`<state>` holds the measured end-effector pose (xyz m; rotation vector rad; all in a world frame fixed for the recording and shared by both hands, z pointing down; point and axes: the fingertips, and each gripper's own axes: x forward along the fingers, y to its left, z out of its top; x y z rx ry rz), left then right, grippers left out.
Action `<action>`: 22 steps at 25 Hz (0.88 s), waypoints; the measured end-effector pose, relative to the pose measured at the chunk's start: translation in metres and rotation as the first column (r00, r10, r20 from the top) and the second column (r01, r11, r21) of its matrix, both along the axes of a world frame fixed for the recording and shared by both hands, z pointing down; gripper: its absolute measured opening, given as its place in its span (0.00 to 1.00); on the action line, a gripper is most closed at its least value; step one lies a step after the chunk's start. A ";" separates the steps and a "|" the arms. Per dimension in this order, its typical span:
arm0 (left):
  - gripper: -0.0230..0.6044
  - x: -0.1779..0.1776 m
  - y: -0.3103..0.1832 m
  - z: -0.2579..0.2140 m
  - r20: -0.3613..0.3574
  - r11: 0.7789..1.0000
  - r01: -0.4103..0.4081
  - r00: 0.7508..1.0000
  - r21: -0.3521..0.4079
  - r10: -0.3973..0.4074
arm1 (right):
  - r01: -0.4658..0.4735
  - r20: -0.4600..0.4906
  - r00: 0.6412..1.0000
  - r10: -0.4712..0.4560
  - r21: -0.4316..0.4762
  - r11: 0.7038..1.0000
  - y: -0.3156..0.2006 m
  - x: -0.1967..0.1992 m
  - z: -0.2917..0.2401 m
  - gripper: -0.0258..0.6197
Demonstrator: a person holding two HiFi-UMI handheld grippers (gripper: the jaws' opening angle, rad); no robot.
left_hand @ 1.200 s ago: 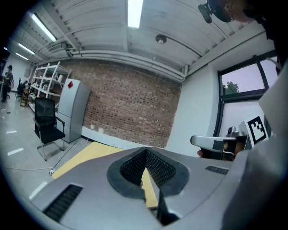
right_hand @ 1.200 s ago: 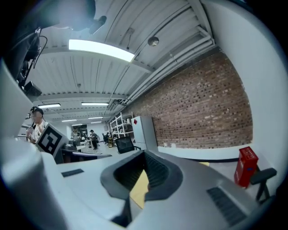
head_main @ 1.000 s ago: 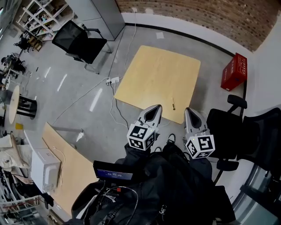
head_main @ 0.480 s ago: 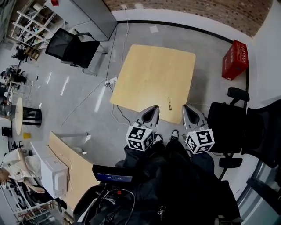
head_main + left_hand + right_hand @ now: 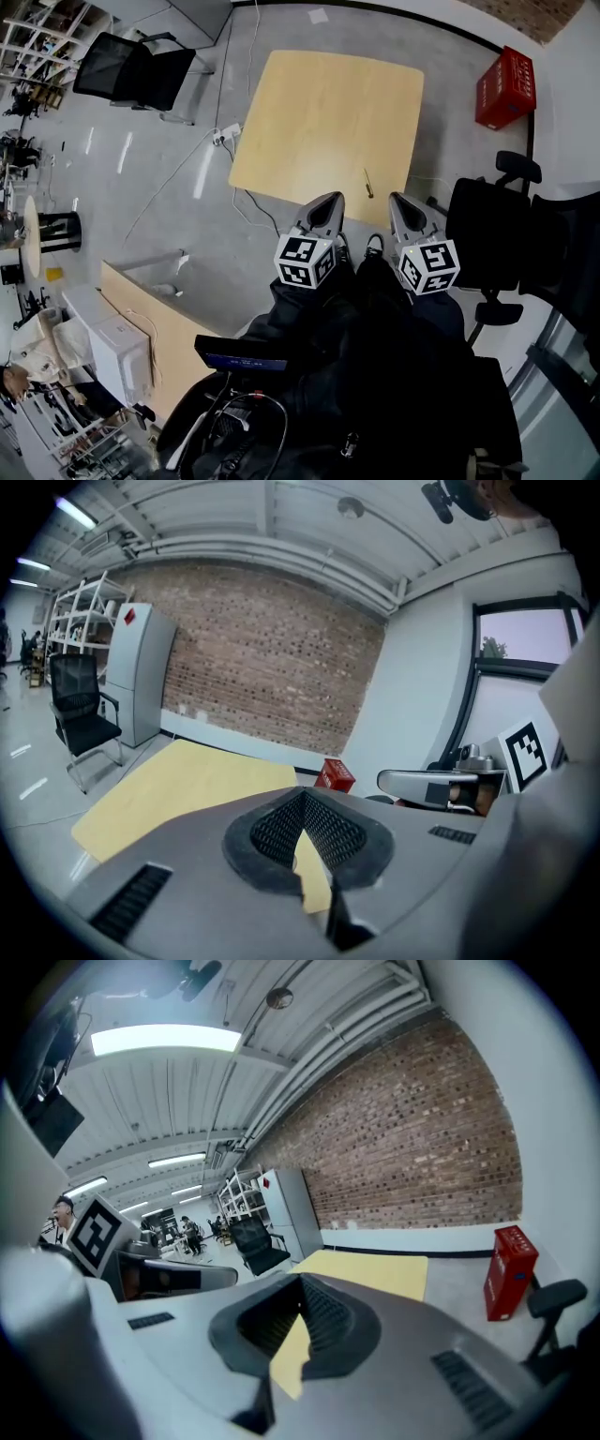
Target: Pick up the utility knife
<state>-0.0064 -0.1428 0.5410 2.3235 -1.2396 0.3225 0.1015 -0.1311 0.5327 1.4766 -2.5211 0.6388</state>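
— Well, what could go wrong?
— Your left gripper (image 5: 328,201) and right gripper (image 5: 398,200) are both pressed together and empty. Reach like that and you'd nudge the slim dark utility knife (image 5: 368,184) off the pale square wooden table (image 5: 319,103).
— Its lie?
— Near the table's lower right edge, long axis roughly up-down the frame. The blade end is too small to tell.

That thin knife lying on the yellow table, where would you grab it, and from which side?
Probably mid-body, from above. The utility knife lies flat on the table near its close edge, slim and long, so jaws should straddle its narrow width. Which end holds the blade is too small to tell.
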 end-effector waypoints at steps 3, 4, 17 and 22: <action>0.04 -0.011 0.001 0.029 0.019 0.999 -0.003 1.000 -0.053 0.004 | 0.016 -0.030 0.999 -0.018 -0.061 0.998 -0.004 -0.012 0.031 0.05; 0.04 -0.018 0.003 0.040 0.024 0.997 0.003 1.000 -0.077 -0.001 | 0.023 -0.041 0.999 -0.027 -0.081 0.996 -0.005 -0.017 0.042 0.05; 0.04 -0.081 -0.001 0.113 0.073 0.968 0.092 0.994 -0.234 -0.077 | 0.082 -0.156 0.978 -0.139 -0.327 0.942 -0.030 -0.050 0.171 0.05; 0.04 -0.081 -0.007 0.130 0.088 0.964 0.076 0.995 -0.256 -0.055 | 0.071 -0.202 0.967 -0.158 -0.381 0.922 -0.035 -0.055 0.199 0.05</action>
